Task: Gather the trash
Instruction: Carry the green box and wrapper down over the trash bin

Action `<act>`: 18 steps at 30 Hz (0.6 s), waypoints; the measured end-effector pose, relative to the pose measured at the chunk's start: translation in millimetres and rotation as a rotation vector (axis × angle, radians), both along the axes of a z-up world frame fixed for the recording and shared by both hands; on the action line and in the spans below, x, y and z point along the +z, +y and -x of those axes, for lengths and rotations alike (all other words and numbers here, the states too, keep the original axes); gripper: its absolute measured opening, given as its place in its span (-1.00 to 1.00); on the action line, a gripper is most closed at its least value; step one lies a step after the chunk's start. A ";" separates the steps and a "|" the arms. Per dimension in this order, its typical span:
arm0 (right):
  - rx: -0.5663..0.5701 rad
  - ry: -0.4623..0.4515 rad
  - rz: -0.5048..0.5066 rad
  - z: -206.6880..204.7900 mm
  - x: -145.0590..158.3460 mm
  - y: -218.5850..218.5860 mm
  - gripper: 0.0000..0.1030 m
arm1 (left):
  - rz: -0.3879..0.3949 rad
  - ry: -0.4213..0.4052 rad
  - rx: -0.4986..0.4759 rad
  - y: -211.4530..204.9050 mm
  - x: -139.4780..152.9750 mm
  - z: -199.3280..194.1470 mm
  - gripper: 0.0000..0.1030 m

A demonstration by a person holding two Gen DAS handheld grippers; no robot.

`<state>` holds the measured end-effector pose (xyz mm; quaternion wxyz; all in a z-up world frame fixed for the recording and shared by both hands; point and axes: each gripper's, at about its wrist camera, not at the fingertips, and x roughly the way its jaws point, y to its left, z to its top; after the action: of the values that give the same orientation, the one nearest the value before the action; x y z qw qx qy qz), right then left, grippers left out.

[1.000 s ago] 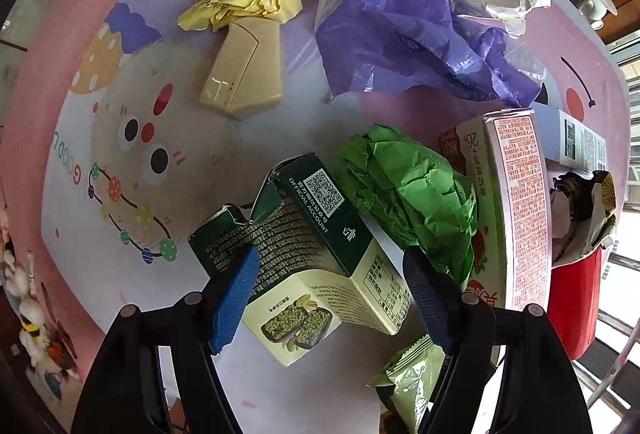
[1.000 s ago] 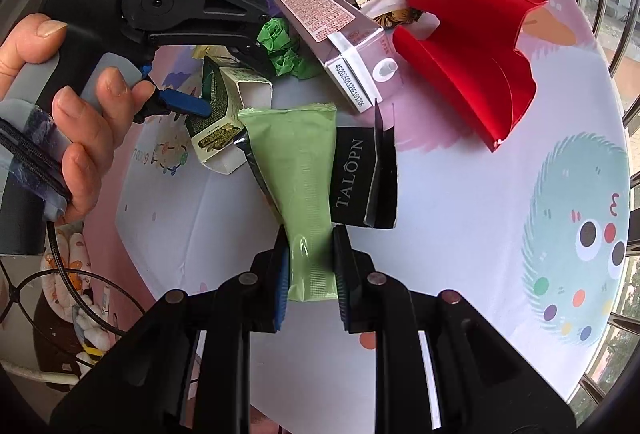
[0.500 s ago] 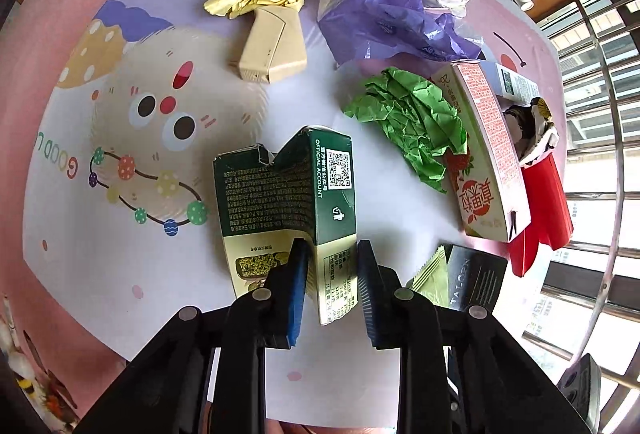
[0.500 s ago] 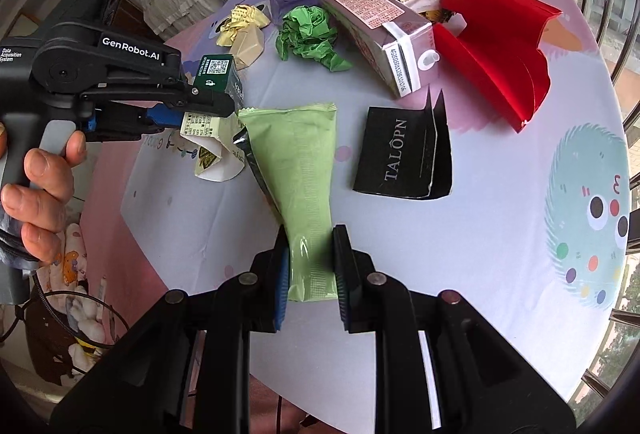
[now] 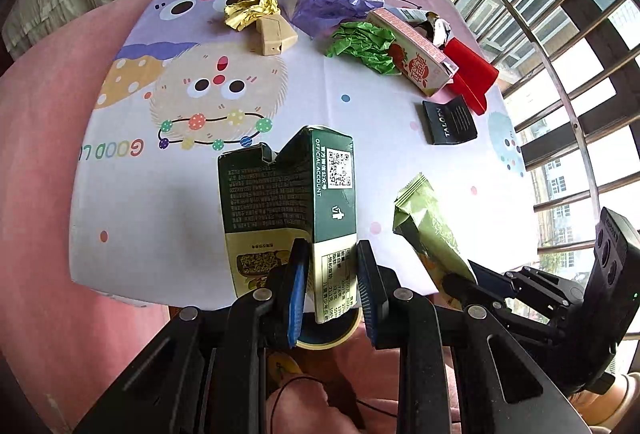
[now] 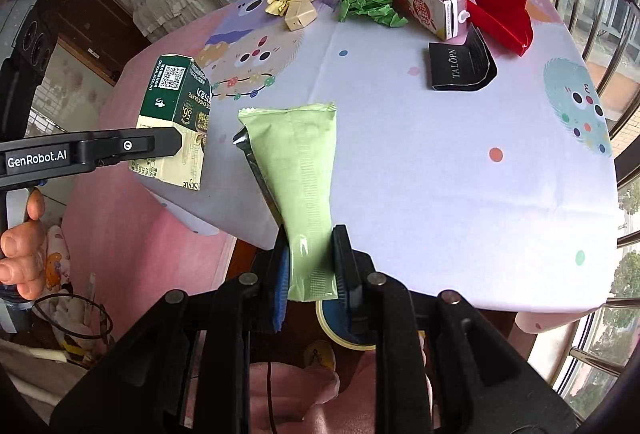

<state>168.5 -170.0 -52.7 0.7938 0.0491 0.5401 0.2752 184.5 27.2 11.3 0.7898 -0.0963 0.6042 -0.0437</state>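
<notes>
So far the left gripper (image 5: 332, 286) squeezes the green box (image 5: 292, 201) and the right gripper (image 6: 310, 274) squeezes the green wrapper (image 6: 300, 169), both lifted past the desk (image 6: 440, 173) edge, with lots of trash left.

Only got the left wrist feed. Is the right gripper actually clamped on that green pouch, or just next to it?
Observer: Clamped. In the right wrist view the right gripper is shut on the bottom end of the green pouch, with one finger on each side.
Operator: Is the pouch clear of the table?
Observer: The gripped end sits out past the near edge of the table. I can't tell whether the far end touches the cloth.
Operator: Anything on my carton I can't see?
Observer: The green carton in the left gripper has a front face turned away from you. It shows a large 56.
</notes>
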 end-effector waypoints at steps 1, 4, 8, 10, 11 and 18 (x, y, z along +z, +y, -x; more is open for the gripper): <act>-0.014 0.001 0.003 13.3 0.2 4.1 -0.68 | 0.003 -0.010 -0.021 0.1 1.2 14.1 -0.55; -0.059 -0.001 0.013 53.2 0.8 7.3 -0.68 | 0.016 -0.033 -0.075 0.0 0.7 56.8 -0.55; -0.099 0.007 0.032 106.2 -8.2 9.9 -0.68 | 0.032 -0.054 -0.140 1.4 -9.9 109.6 -0.55; -0.115 0.031 0.040 131.7 -14.7 8.4 -0.68 | 0.041 -0.047 -0.161 1.0 -18.7 130.7 -0.55; -0.116 0.043 0.047 141.5 -18.4 8.5 -0.68 | 0.047 -0.035 -0.170 0.1 -24.0 141.0 -0.55; -0.162 0.151 0.096 186.7 -61.1 -1.2 -0.68 | 0.050 0.032 -0.243 -17.0 -69.7 189.6 -0.54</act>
<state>-18.1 -171.1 -113.8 0.7719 0.0749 0.6053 0.1794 -5.1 10.2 -58.4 0.7663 -0.0425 0.6226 -0.1527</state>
